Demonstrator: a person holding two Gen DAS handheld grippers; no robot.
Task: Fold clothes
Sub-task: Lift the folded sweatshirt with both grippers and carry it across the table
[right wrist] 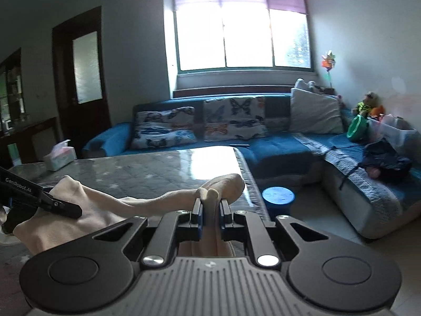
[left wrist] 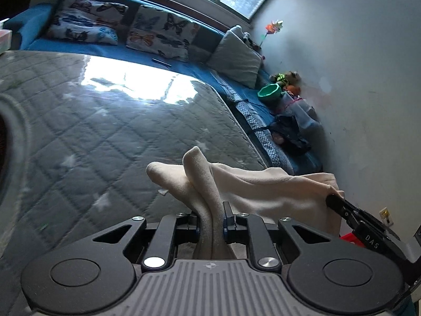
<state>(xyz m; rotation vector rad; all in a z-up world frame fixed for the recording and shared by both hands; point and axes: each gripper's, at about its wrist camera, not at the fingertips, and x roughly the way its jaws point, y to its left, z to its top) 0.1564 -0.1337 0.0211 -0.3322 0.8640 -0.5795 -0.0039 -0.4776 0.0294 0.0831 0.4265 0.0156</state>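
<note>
A cream cloth garment (left wrist: pixel 263 187) hangs stretched between my two grippers, above the grey quilted table (left wrist: pixel 105 137). My left gripper (left wrist: pixel 211 218) is shut on a bunched fold of it that pokes out past the fingertips. My right gripper (right wrist: pixel 210 208) is shut on another bunched part of the cream garment (right wrist: pixel 86 210). The right gripper's tip (left wrist: pixel 335 201) shows at the right of the left wrist view, pinching the cloth's edge. The left gripper's tip (right wrist: pixel 67 209) shows at the left of the right wrist view, clamped on the cloth.
A blue corner sofa (right wrist: pixel 276 150) with butterfly cushions (right wrist: pixel 234 118) stands behind and right of the table (right wrist: pixel 147 168). A tissue box (right wrist: pixel 59 155) sits at the table's far left. A blue round stool (right wrist: pixel 278 196) stands off the table's right edge. A green bowl (left wrist: pixel 268 92), toys and dark clothes lie on the sofa.
</note>
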